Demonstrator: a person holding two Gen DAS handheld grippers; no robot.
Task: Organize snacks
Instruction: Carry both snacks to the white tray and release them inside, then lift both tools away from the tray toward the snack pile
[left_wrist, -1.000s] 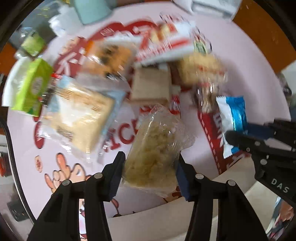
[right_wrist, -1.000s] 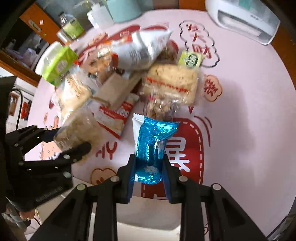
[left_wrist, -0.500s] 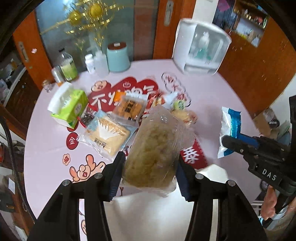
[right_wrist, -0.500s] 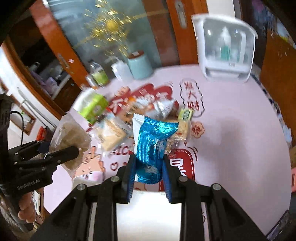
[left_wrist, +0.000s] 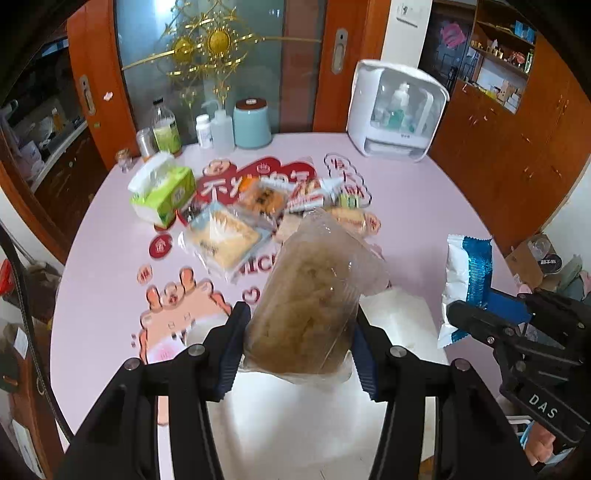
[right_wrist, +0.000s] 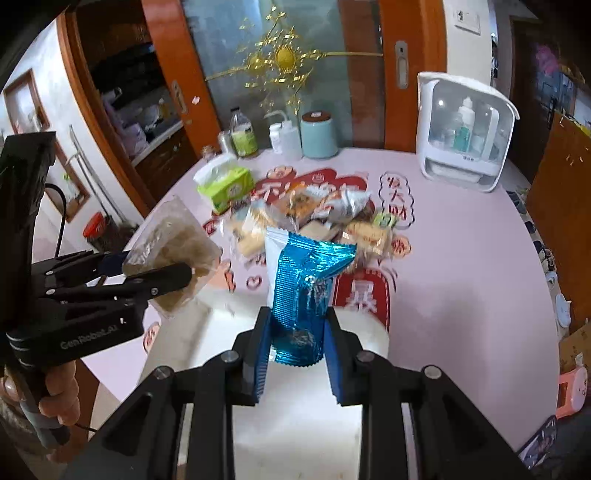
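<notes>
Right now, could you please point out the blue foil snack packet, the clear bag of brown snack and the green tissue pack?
blue foil snack packet (right_wrist: 303, 291), right wrist view, crinkled blue front.
clear bag of brown snack (left_wrist: 306, 314), left wrist view, brown contents mid-bag.
green tissue pack (left_wrist: 173, 194), left wrist view, green side face.

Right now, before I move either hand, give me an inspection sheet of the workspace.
Surface: round pink table with red printed designs; white box at the near edge.
Job's things: snack pile mid-table; clear pastry bag and blue foil packet lifted above the near edge.
Clutter: green tissue pack, bottles, teal canister, white appliance.
Grippers: left gripper shut on the pastry bag; right gripper shut on the foil packet.
Cables: black cable at far left.
Surroundings: wooden doors, shelving.
</notes>
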